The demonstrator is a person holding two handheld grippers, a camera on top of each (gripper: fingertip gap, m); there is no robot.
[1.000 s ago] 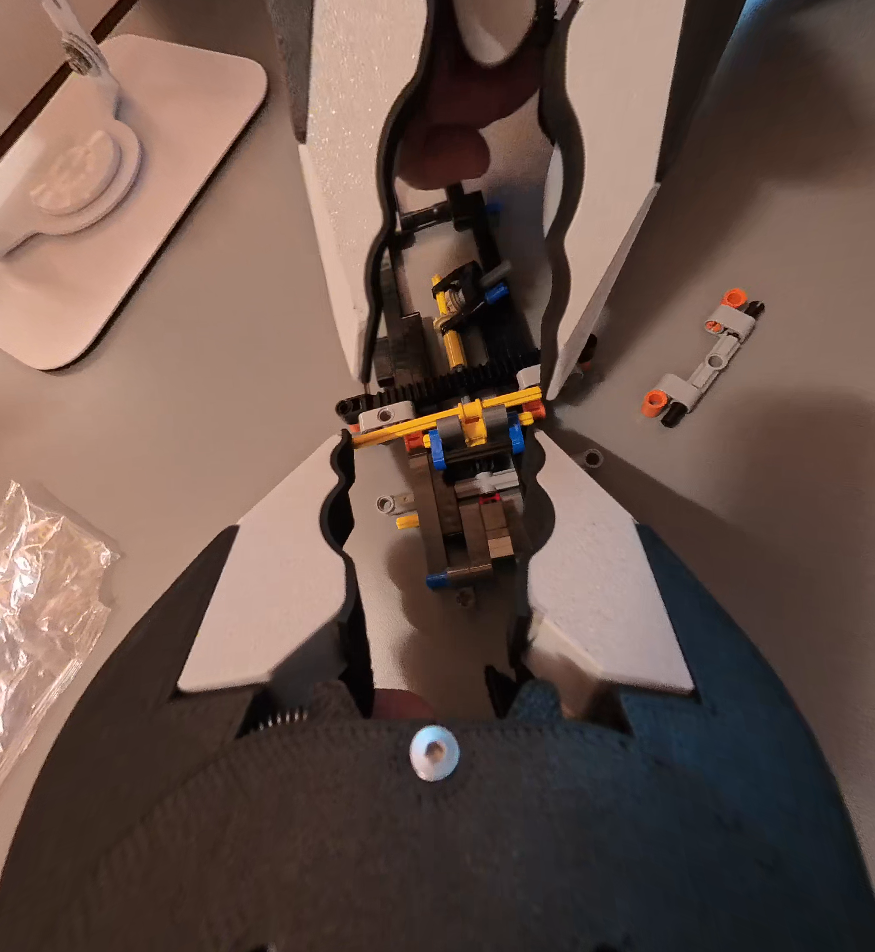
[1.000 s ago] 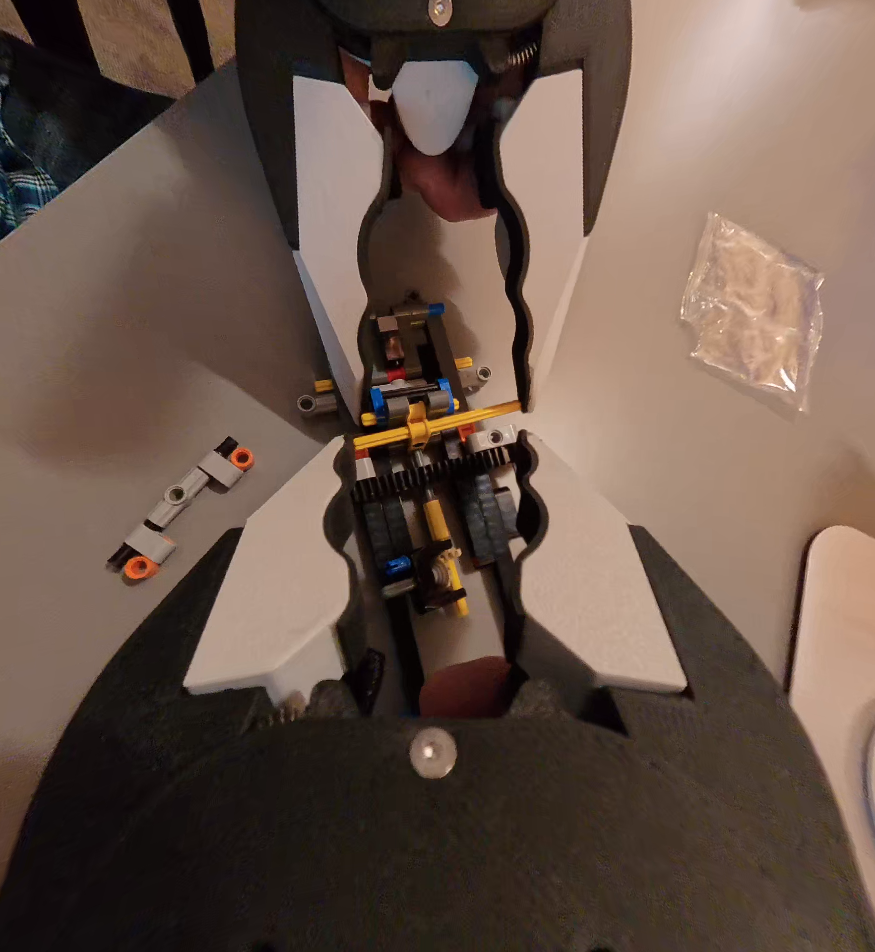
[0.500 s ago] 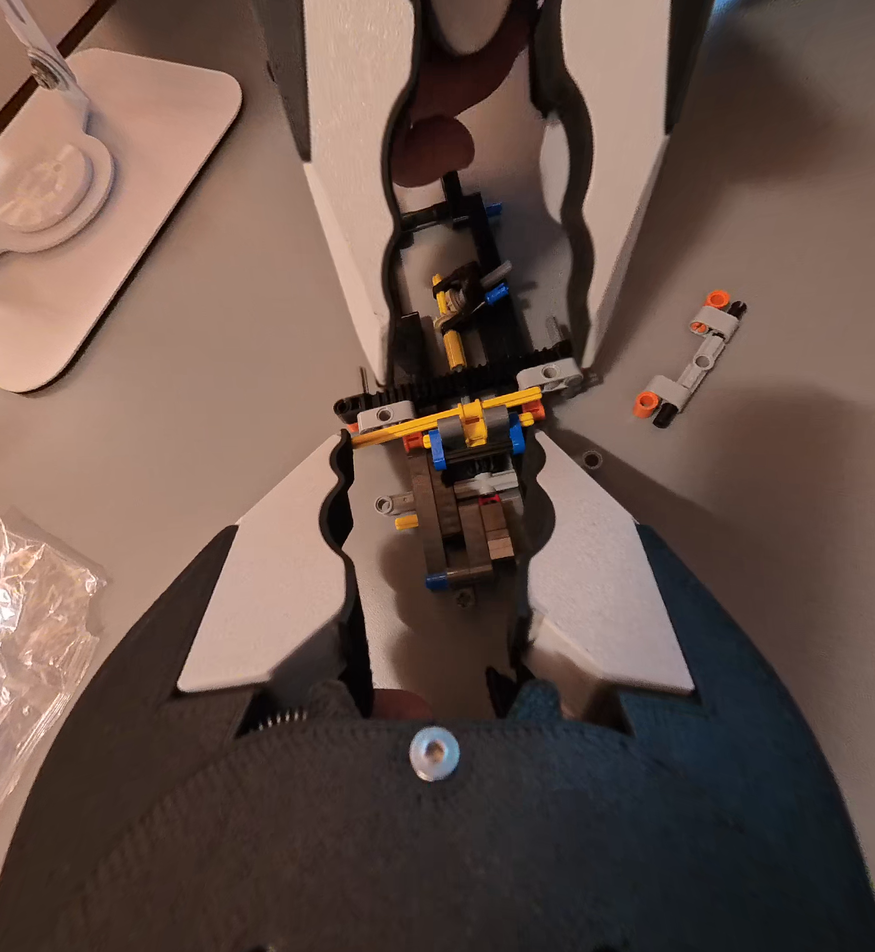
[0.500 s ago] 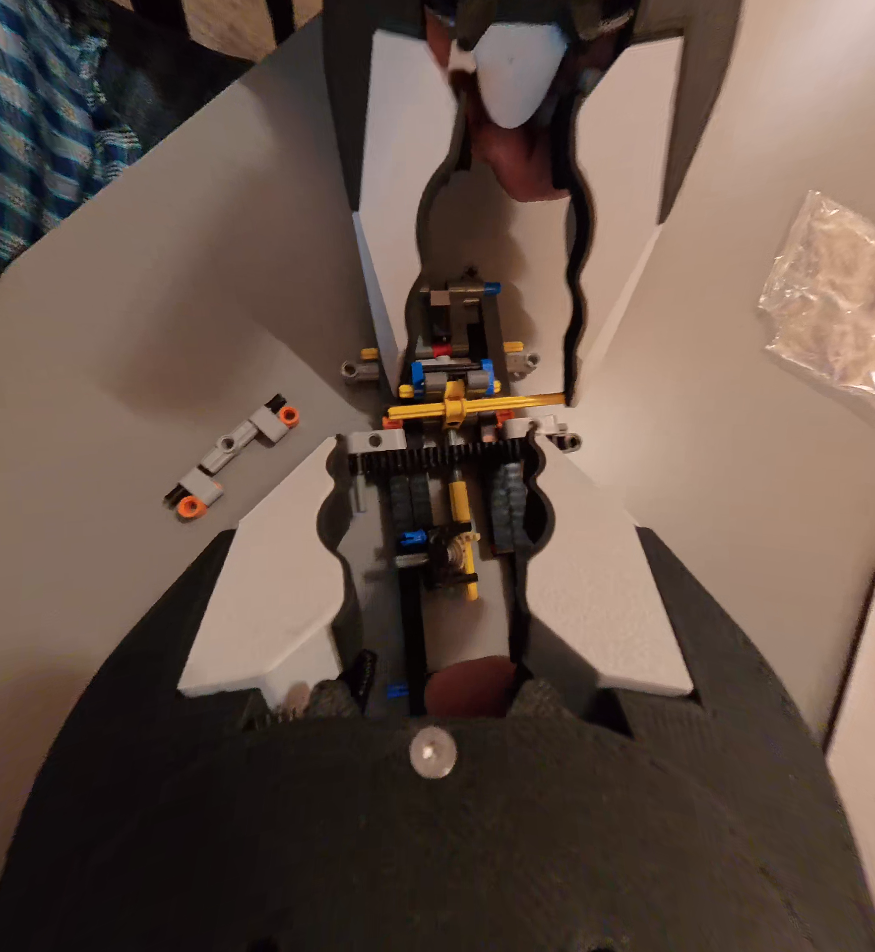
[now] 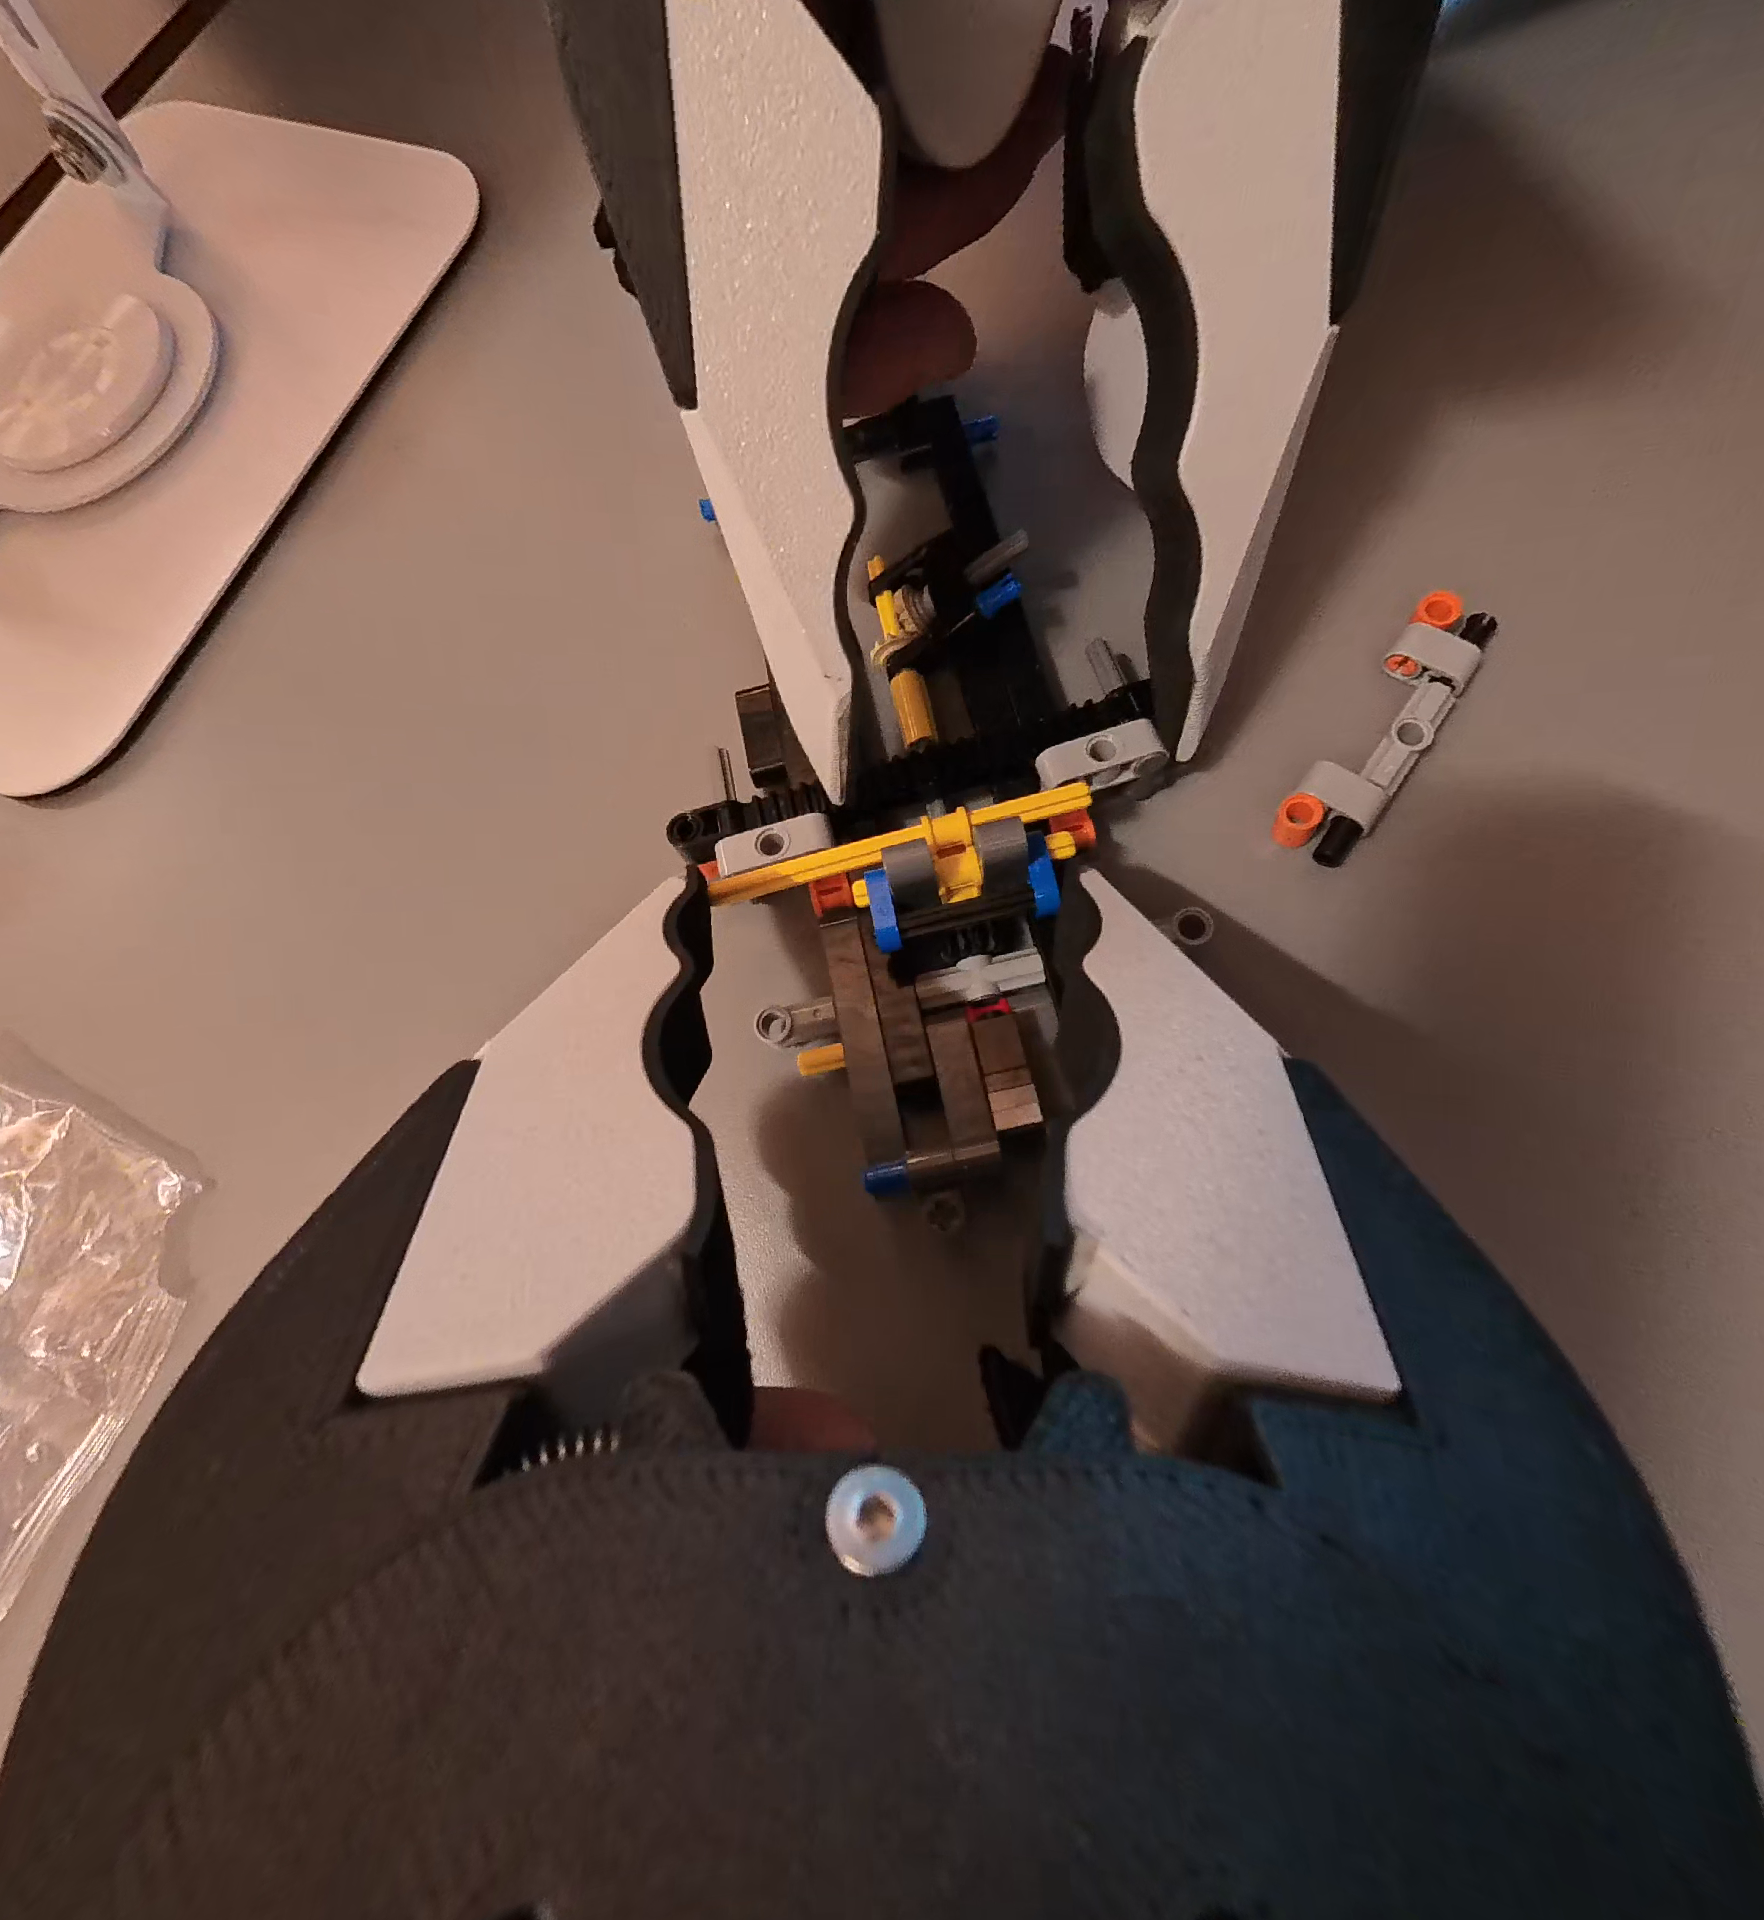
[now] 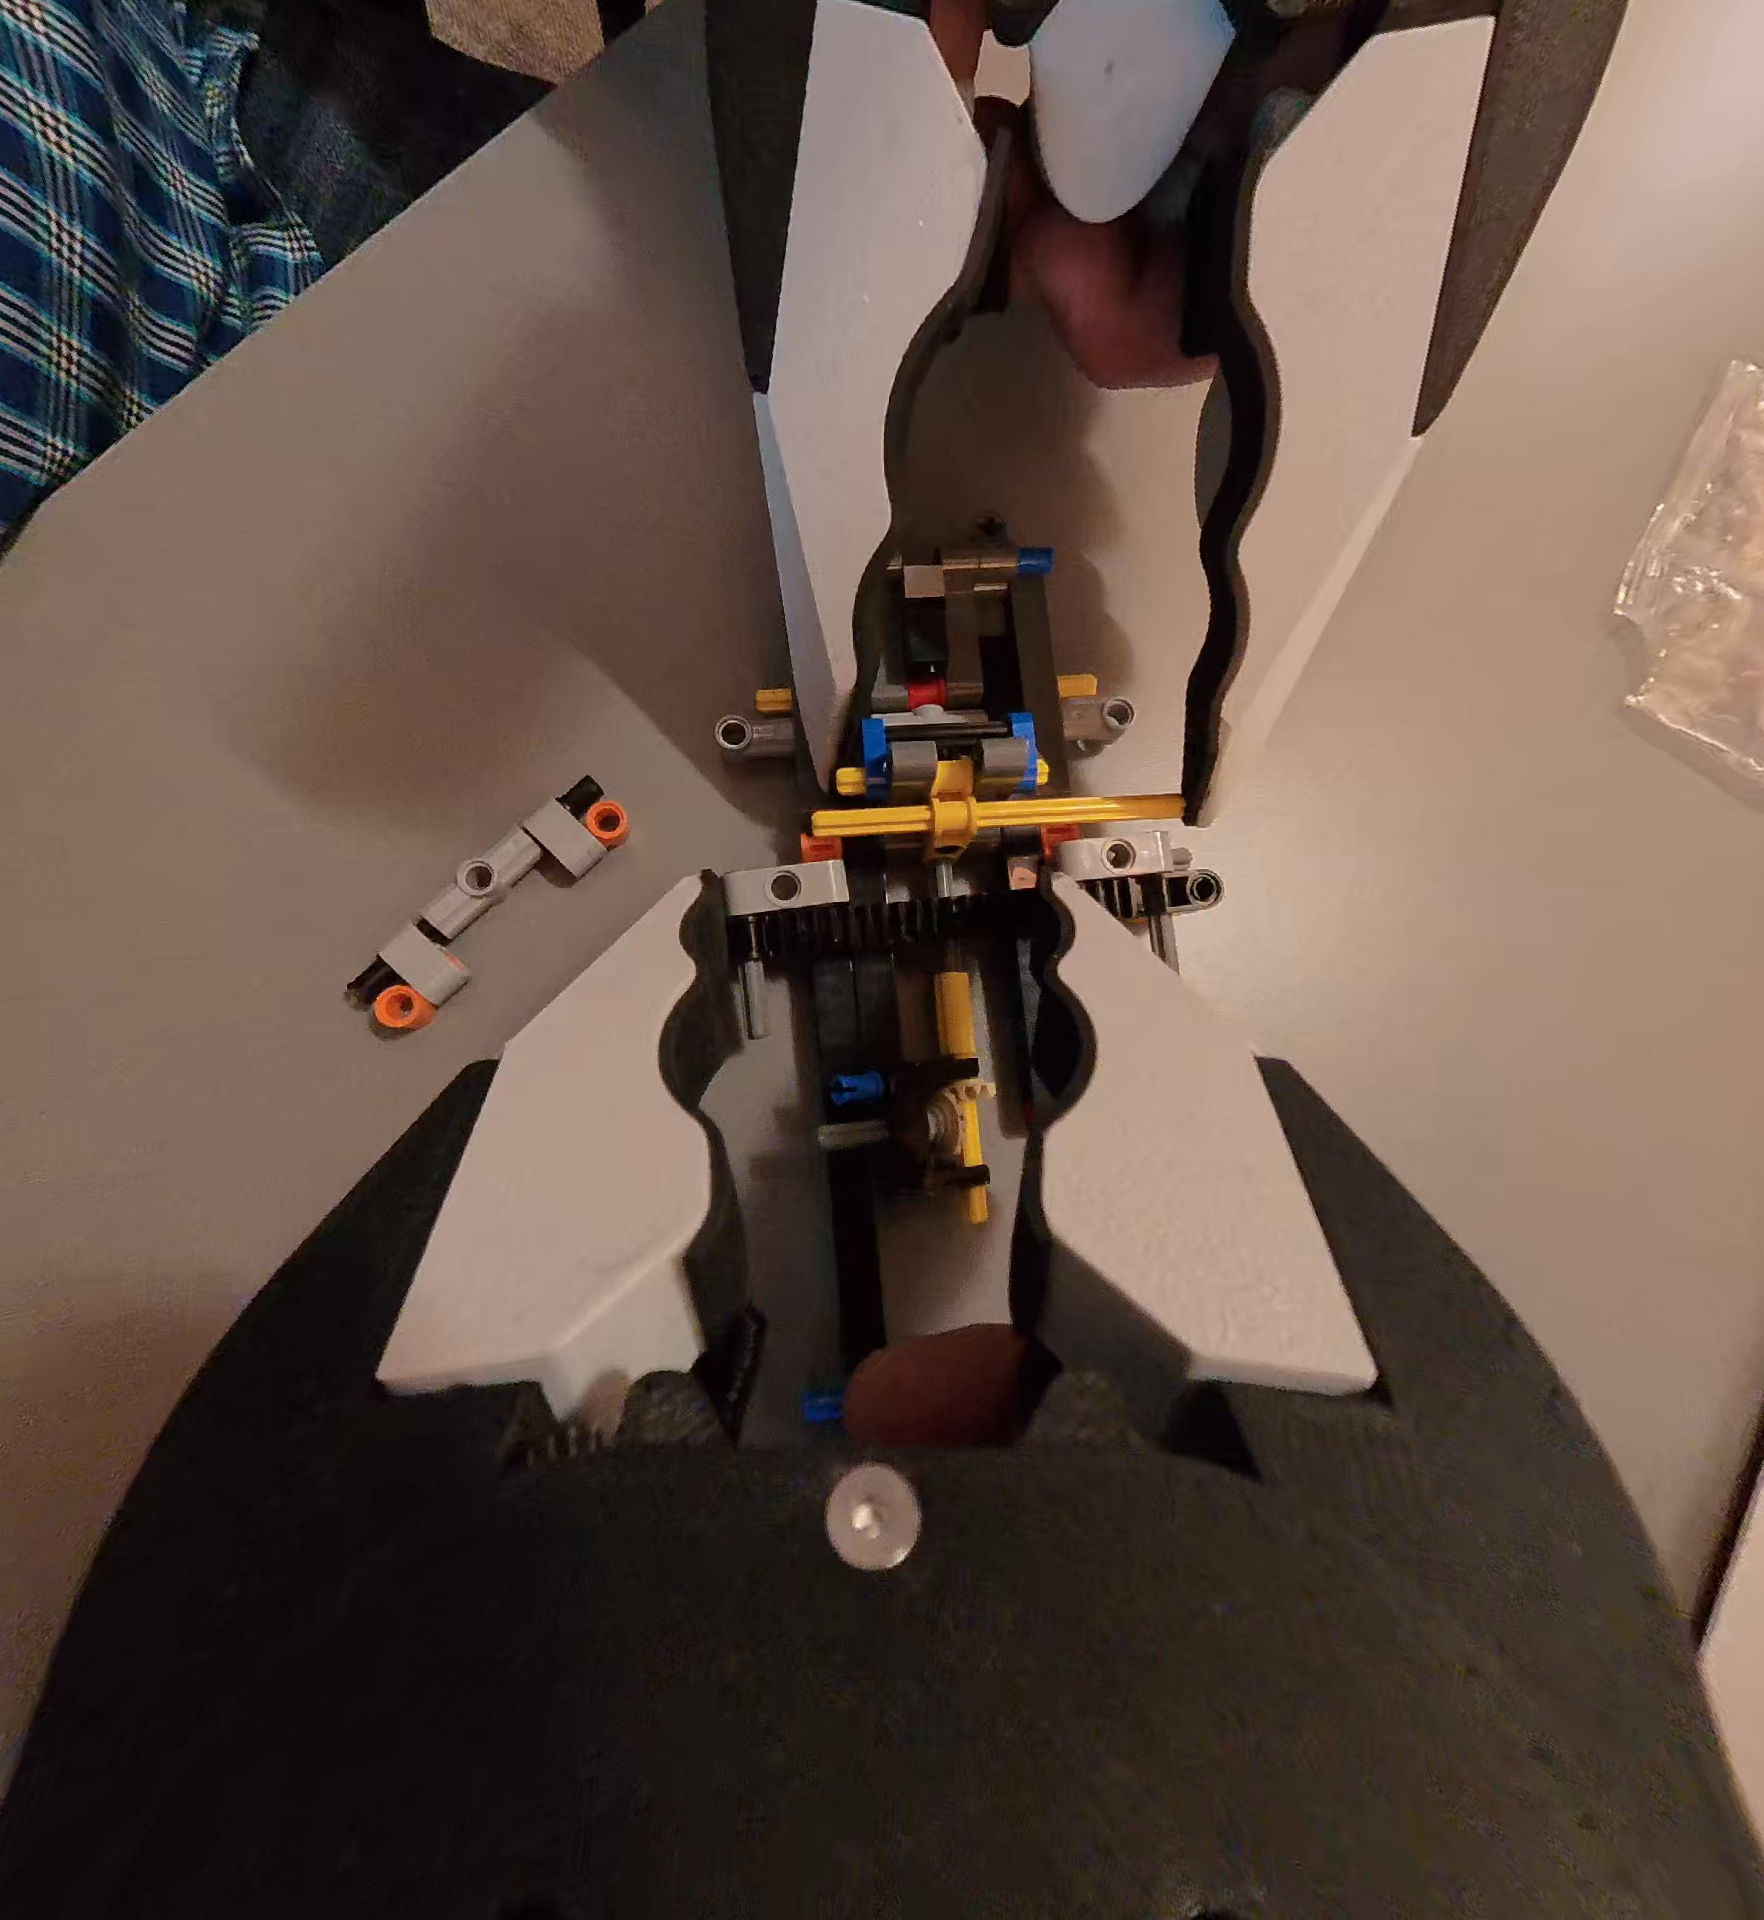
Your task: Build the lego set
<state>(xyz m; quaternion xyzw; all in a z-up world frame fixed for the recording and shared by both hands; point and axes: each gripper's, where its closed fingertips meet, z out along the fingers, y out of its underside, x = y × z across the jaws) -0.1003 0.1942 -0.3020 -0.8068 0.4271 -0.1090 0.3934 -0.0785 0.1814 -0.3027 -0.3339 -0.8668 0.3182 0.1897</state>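
A partly built Lego model [image 5: 951, 1039] lies flat on the grey table, with a yellow axle [image 6: 1003, 816] and a black toothed rack across its middle. My left gripper [image 5: 883, 904] is open and straddles the dark grey end; table shows between its left pad and the model. My right gripper [image 6: 878, 883] faces it from the other end, open over the black frame end, and its fingers cover parts of the rack. Each gripper also shows in the other's view: the right [image 5: 1013, 769] and the left [image 6: 1008, 805]. A small grey piece with orange bushes [image 5: 1382, 727] [image 6: 488, 899] lies apart.
A crumpled clear plastic bag [image 5: 16, 1299] [image 6: 1751, 644] lies on the table. A white stand base [image 5: 182, 416] sits at the far left in the left wrist view. Plaid cloth [image 6: 78, 312] shows beyond the table edge. A tiny round part [image 5: 1192, 923] lies by my left gripper's right finger. Only a small space, under 4 cm, lies between the two pairs of fingers.
My right gripper has shifted sideways over the model, to the right in the left wrist view, and one finger now covers part of the rack end. My left gripper has hardly moved.
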